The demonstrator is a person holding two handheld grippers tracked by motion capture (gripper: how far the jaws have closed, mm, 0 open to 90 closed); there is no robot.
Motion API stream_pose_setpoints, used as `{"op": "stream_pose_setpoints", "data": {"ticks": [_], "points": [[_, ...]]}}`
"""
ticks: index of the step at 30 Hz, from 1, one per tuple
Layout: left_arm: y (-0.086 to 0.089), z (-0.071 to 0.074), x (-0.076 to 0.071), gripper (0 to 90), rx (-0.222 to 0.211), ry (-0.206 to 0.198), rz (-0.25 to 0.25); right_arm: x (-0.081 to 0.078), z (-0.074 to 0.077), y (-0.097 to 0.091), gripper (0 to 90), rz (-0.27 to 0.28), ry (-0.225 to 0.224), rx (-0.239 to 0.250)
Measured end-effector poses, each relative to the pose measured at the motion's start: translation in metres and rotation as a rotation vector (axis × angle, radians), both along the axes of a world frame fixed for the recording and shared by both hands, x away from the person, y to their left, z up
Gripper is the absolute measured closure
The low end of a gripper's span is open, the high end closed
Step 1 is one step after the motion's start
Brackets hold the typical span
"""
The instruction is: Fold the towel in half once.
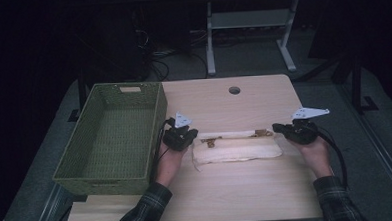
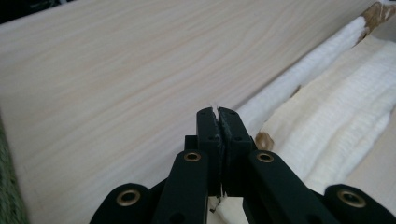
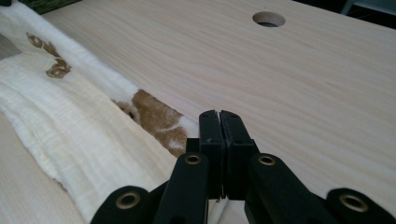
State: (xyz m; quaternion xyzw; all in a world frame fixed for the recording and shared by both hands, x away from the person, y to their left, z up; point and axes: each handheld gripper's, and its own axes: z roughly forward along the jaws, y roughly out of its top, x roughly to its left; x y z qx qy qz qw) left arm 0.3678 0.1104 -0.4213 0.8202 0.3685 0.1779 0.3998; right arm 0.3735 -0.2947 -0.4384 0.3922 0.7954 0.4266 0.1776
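Observation:
A cream towel (image 1: 236,150) with brown markings lies folded into a long strip across the middle of the wooden table (image 1: 237,194). My left gripper (image 1: 192,135) is at the towel's left end, my right gripper (image 1: 277,128) at its right end. In the left gripper view the jaws (image 2: 218,112) are pressed together, with a sliver of white cloth pinched between them and the towel (image 2: 327,121) running off to the right. The right gripper (image 3: 219,114) is likewise shut, white cloth showing under its jaws, and the towel (image 3: 70,121) stretches away to the left.
A green woven basket (image 1: 157,124) stands empty on the table's left side, close to my left hand. A round cable hole (image 1: 234,90) sits near the table's far edge. Beyond the table are a desk frame and cables on the dark floor.

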Motion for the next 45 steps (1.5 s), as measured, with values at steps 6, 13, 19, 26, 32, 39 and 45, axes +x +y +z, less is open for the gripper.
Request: {"op": "stream_pose_setpoints", "data": {"ticks": [6, 13, 19, 26, 32, 39, 45], "points": [[-0.004, -0.002, -0.009, 88.1, 0.024, -0.004, -0.034, -0.011, -0.007, -0.006, 88.5, 0.008, 0.023, -0.01], [-0.002, -0.003, -0.021, 88.1, 0.047, 0.004, -0.081, -0.022, -0.009, -0.007, 88.5, 0.026, 0.019, -0.013], [0.001, -0.006, -0.028, 88.1, 0.065, 0.021, -0.107, -0.038, -0.006, -0.006, 88.5, 0.043, 0.016, -0.025], [0.0, -0.014, -0.037, 88.1, 0.092, 0.046, -0.131, -0.05, -0.012, -0.004, 88.5, 0.062, 0.029, -0.039], [-0.004, -0.022, -0.041, 88.1, 0.124, 0.083, -0.151, -0.057, -0.022, -0.005, 88.5, 0.073, 0.067, -0.055], [-0.006, -0.029, -0.04, 87.1, 0.163, 0.106, -0.171, -0.062, -0.032, -0.004, 86.6, 0.084, 0.098, -0.061], [-0.006, -0.018, -0.042, 66.2, 0.116, 0.082, -0.16, -0.062, -0.024, -0.01, 65.8, 0.054, 0.07, -0.017]]}}
